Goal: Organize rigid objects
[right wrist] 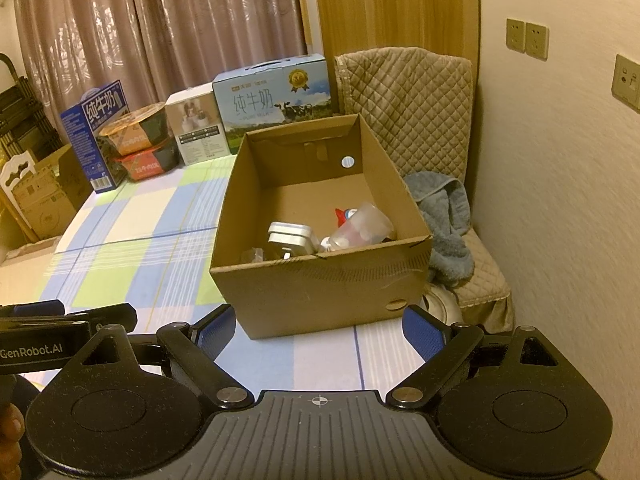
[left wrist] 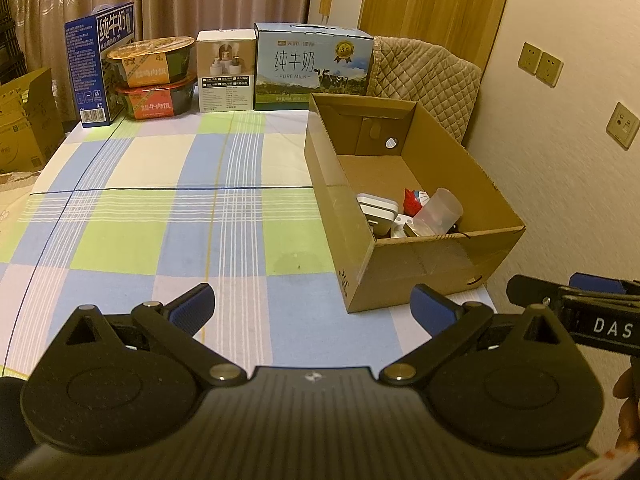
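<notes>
My left gripper and right gripper both gape wide, holding nothing. The cardboard box sits at twelve o'clock of the right one, at the table's right edge; bare cloth spreads toward ten.

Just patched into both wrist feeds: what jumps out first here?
The open cardboard box on the checked tablecloth, with a white plug adapter, a clear plastic cup and a red-and-white toy heaped at its near end. Behind it, along the curtain, stand milk cartons and stacked instant-rice bowls. Both grippers are open, empty.
</notes>
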A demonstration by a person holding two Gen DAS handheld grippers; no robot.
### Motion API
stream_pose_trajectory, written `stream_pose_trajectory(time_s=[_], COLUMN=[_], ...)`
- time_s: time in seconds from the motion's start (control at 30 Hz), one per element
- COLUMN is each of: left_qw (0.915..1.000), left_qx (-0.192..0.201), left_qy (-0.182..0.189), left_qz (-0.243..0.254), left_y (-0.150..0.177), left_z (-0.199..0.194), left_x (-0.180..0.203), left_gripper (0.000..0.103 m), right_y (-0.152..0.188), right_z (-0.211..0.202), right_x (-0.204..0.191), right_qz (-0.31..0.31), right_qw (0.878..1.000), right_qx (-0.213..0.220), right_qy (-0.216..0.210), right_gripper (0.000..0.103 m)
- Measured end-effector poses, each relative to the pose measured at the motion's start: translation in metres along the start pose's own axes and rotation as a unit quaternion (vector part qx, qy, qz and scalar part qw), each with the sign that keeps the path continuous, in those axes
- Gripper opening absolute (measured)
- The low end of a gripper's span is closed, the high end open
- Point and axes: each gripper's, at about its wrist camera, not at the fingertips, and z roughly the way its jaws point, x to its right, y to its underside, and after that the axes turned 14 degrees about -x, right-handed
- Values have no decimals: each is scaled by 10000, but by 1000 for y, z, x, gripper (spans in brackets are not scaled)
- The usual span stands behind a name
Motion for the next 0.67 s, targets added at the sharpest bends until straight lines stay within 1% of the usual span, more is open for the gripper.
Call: stream_pose_trajectory(time_s=[0.5, 0.67], left_qw=[10000, 9999], left_qx=[-23, 138], left_qy=[60, 60], left_qz=[3, -60], left_y=[-1, 1], left_z=[0, -4], left_x=[1, 0], left_gripper=[102, 102], right_y=[-2, -1], right_z=[0, -1], right_x=[-1, -1], right_qz=[3, 0], right_qw=[10000, 10000], right_qx=[9, 10], right_qy=[11, 10], right_gripper=[88, 88])
